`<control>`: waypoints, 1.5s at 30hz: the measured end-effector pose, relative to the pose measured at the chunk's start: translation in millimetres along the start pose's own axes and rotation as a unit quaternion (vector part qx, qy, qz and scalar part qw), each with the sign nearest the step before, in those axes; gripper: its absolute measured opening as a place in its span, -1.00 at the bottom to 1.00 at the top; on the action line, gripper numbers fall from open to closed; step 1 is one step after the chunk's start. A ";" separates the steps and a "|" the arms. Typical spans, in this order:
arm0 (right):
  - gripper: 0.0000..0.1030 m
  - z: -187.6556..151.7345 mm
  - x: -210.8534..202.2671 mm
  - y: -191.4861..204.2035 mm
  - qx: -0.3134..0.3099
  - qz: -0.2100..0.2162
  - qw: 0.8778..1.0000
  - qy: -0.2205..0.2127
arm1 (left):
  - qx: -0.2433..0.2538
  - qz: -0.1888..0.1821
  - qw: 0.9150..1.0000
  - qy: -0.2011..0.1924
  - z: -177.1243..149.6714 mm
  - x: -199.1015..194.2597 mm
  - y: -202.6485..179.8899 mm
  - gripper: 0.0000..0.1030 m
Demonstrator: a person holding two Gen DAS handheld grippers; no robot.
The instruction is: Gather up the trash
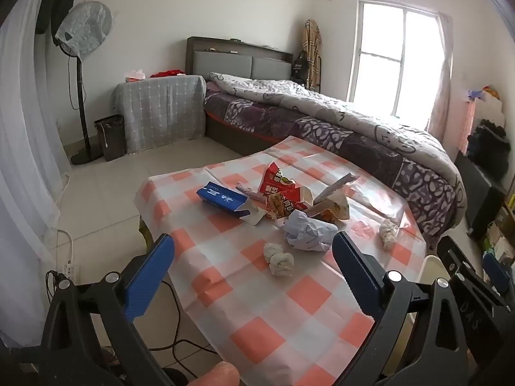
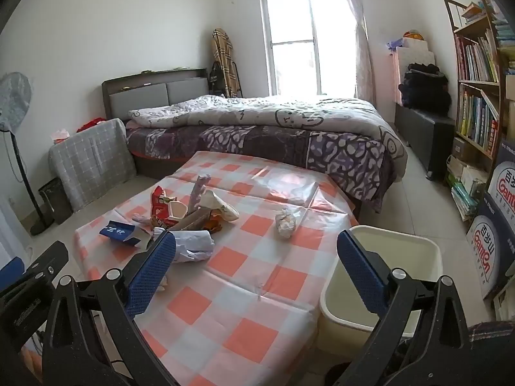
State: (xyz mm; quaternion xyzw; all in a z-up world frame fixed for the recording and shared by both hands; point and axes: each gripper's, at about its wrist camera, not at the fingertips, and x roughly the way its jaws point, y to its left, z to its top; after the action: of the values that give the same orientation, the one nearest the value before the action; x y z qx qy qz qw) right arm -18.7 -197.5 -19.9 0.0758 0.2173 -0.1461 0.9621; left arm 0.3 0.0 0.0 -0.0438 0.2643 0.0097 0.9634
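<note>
Both grippers stood wide open with nothing between the jaws: the left gripper hovered over the near end of the table, the right gripper likewise, angled toward the table's right edge. No piece of trash was held. All of it lay on the checked tablecloth. From the left view, a blue carton sat at about 10 o'clock of the pile, red snack wrappers and a torn paper bag at 12 o'clock, a crumpled sheet of paper just in front of them, one tissue wad nearest the left gripper, and a second tissue wad apart at 3 o'clock. The cream bin stood on the floor just beside the table's right edge, at about 4 o'clock of the pile in the right view; what showed of its inside looked empty. Judgement: task at or near its start, nothing visibly collected, every item left to move. Nearest tissue wad looked the easiest first pick.
</note>
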 end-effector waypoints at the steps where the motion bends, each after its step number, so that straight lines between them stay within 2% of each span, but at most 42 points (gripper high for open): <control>1: 0.87 0.0 -0.1 0.0 0.000 -0.001 1.000 0.000 | -0.003 -0.001 1.000 -0.001 0.0 -0.1 0.4 0.86; 30: 0.87 -2.3 -2.0 1.5 0.001 0.003 1.000 -0.003 | -0.004 -0.001 1.000 0.005 1.0 1.2 0.6 0.86; 33: 0.87 -2.5 -1.5 1.5 0.001 0.003 1.000 -0.002 | -0.004 0.000 1.000 0.007 -4.6 8.8 16.2 0.86; 45: 0.87 -2.6 -1.5 1.4 0.002 0.003 1.000 -0.002 | -0.008 0.002 1.000 0.010 -5.9 6.4 5.2 0.86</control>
State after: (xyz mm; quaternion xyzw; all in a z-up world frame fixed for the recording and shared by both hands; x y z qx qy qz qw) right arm -20.6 -195.2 -21.5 0.0778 0.2153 -0.1432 0.9629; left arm 2.6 4.6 -8.8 -0.0510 0.2743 0.0135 0.9602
